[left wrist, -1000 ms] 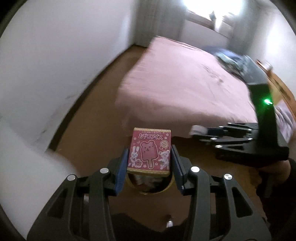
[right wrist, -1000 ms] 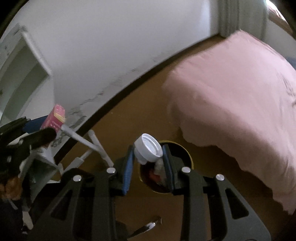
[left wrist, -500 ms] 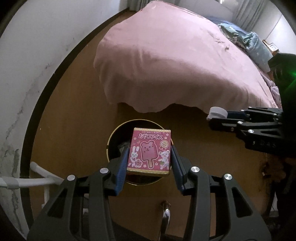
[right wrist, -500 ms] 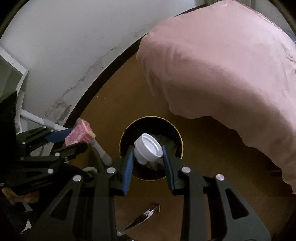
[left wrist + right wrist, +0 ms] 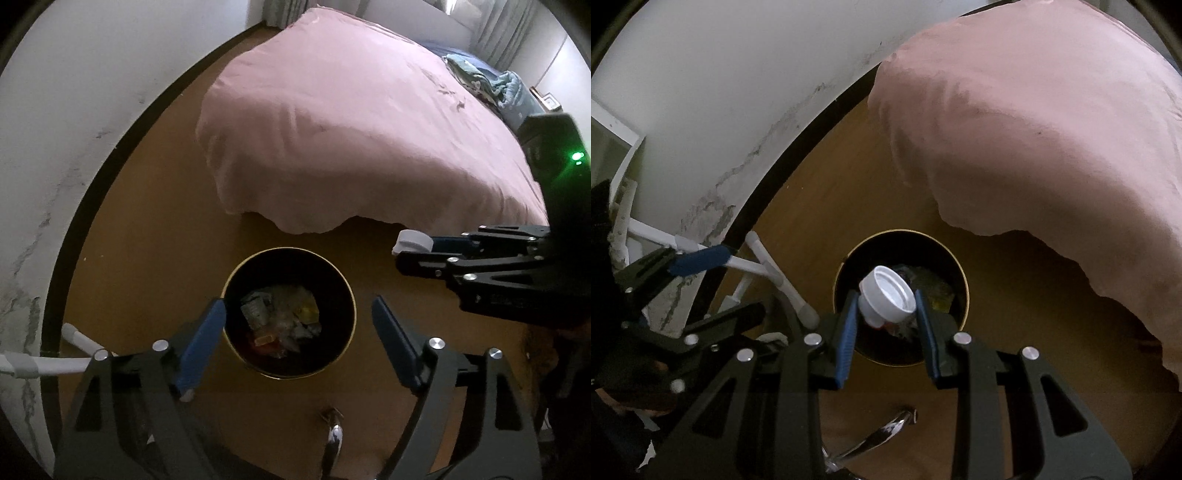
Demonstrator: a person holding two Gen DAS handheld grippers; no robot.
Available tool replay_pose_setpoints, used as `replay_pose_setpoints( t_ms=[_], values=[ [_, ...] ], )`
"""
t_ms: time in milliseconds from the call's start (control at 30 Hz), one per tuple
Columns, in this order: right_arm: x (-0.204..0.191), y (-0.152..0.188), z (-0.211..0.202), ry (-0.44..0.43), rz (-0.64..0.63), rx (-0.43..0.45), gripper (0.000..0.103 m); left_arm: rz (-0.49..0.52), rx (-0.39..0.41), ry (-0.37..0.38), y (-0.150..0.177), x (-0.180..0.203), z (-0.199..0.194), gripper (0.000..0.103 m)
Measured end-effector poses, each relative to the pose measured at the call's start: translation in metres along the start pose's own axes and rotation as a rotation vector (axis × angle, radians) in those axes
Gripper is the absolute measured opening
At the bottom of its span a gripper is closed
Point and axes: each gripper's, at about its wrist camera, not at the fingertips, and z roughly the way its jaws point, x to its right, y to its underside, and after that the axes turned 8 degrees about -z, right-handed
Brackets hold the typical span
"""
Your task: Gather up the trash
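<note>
A round black bin with a gold rim [image 5: 236, 347] [image 5: 964, 295] stands on the brown floor, with crumpled wrappers [image 5: 284, 317] at its bottom. My left gripper [image 5: 299, 314] hangs above the bin; its jaws are opening and nothing is between them. The pink box is no longer between them, and I cannot pick it out among the wrappers. My right gripper [image 5: 886, 301] is shut on a white cap [image 5: 888, 297] over the bin's mouth. The same cap [image 5: 412, 242] and the right gripper [image 5: 413, 247] show at the right in the left wrist view.
A bed with a pink cover [image 5: 351, 129] [image 5: 1052, 129] overhangs the floor just beyond the bin. A white wall with a dark skirting [image 5: 74, 221] runs along the left. White pipes [image 5: 768, 266] lie by the wall. A metal hook [image 5: 334, 439] hangs below.
The left gripper's jaws have spread wide and the pink box has gone from between them. Both grippers sank toward the bin a second ago and have since held still. The right one keeps its cap.
</note>
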Motion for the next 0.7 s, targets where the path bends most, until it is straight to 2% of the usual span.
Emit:
replay_pose_setpoints(
  t_ms=[200, 233, 267, 333, 433, 567, 700],
  values=[
    [-0.007, -0.003, 0.003, 0.004, -0.006, -0.003, 0.031, -0.005, 0.014, -0.005, 0.006, -0.001, -0.018, 0.089],
    [-0.007, -0.004, 0.001, 0.005, -0.002, 0.004, 0.036, 0.005, 0.027, -0.008, 0.006, 0.003, -0.025, 0.090],
    [-0.007, -0.005, -0.003, 0.005, 0.004, 0.012, 0.050, 0.014, 0.040, -0.009, 0.007, 0.005, -0.030, 0.092],
    [-0.008, -0.006, -0.010, 0.017, 0.006, 0.039, 0.063, 0.032, 0.066, -0.022, 0.008, 0.011, -0.041, 0.093],
    [-0.013, -0.009, -0.024, 0.038, -0.007, 0.054, 0.064, 0.038, 0.100, -0.040, 0.010, 0.014, -0.063, 0.094],
    [-0.032, -0.015, -0.058, 0.083, -0.051, 0.106, 0.074, 0.009, 0.162, -0.038, 0.017, 0.011, -0.108, 0.096],
    [-0.083, -0.030, -0.104, 0.080, -0.150, 0.208, 0.082, -0.037, 0.237, -0.067, 0.036, -0.006, -0.168, 0.097]
  ],
)
